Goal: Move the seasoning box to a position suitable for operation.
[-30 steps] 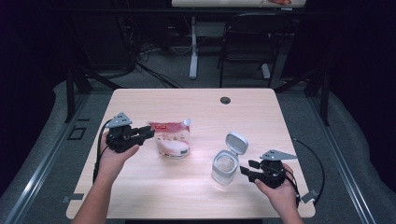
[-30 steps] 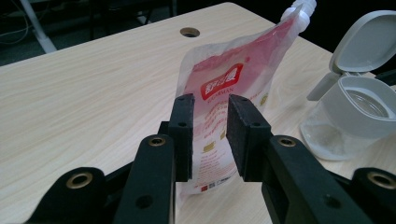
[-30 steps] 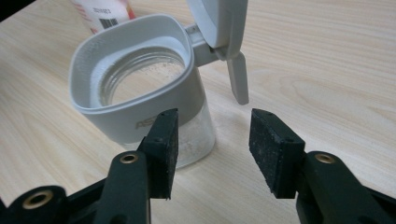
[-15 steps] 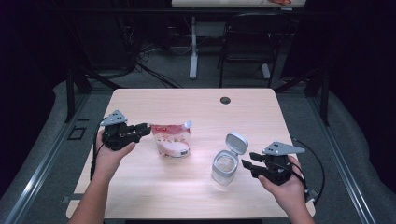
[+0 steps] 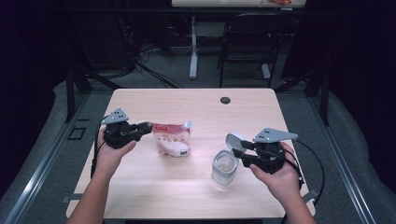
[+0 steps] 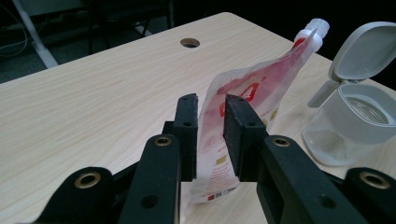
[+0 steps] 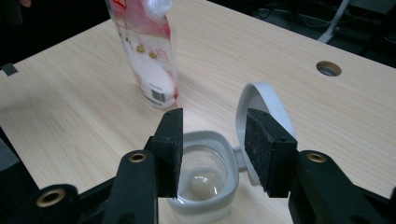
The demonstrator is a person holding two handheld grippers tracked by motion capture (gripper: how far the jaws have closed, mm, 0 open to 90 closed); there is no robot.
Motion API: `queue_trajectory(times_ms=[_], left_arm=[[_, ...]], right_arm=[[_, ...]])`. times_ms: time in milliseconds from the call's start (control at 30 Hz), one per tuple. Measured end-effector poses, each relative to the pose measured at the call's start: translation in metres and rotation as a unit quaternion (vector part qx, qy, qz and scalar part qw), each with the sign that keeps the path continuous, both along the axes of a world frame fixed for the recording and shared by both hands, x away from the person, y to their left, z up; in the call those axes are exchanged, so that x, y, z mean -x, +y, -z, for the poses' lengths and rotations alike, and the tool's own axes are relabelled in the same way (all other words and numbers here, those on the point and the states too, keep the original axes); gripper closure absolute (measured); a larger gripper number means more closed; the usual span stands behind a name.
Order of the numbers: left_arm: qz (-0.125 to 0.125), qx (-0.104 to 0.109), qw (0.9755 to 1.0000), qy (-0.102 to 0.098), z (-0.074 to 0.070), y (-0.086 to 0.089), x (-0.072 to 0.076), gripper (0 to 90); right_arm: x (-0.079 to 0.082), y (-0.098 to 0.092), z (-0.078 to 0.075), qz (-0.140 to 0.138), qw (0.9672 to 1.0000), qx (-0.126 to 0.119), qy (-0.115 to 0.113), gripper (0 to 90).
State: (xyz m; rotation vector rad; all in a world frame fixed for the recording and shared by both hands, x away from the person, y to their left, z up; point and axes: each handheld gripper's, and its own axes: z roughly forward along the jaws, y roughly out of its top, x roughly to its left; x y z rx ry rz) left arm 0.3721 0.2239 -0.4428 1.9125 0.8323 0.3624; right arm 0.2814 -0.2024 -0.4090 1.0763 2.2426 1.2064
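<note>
On the table [image 5: 140,100], the left gripper [image 6: 210,121] had just been closing, its jaws narrowed on the upright red pouch [image 5: 172,138]. Near the pouch stood the open jar [image 5: 224,167], below the right gripper [image 7: 212,144], whose wide jaws held nothing.

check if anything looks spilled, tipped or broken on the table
Nothing stands out. The red and white spouted pouch stands upright on the light wooden table, and the clear plastic jar sits upright with its grey hinged lid flipped open. No spill shows.
</note>
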Motion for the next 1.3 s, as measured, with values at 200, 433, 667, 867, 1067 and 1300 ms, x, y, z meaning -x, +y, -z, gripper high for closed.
queue_trajectory(times_ms=[200,433,667,867,1067,1300], left_arm=[[-0.001,0.004,1.0,0.003,0.002,0.002,-0.001,70.8],[0.004,0.003,1.0,0.008,0.004,0.0,-0.002,70.4],[0.003,0.004,0.9999,0.013,0.006,0.0,-0.003,67.8],[0.005,0.004,0.9999,0.014,0.007,0.0,-0.005,67.8],[0.003,0.008,0.9998,0.016,0.007,0.002,-0.005,66.8],[0.007,0.013,0.9997,0.019,0.01,0.001,-0.007,66.1]], right_arm=[[-0.011,0.025,-0.008,-0.027,0.9996,0.005,-0.004,57.1],[-0.029,0.044,-0.005,-0.041,0.9991,0.01,-0.001,57.1],[-0.05,0.055,0.002,-0.034,0.9994,0.002,-0.002,57.1],[-0.064,0.064,0.009,-0.038,0.9992,-0.004,0.006,57.1],[-0.079,0.076,0.022,-0.039,0.9991,0.0,0.017,57.1],[-0.087,0.088,0.027,-0.045,0.9988,-0.007,0.017,56.2]])
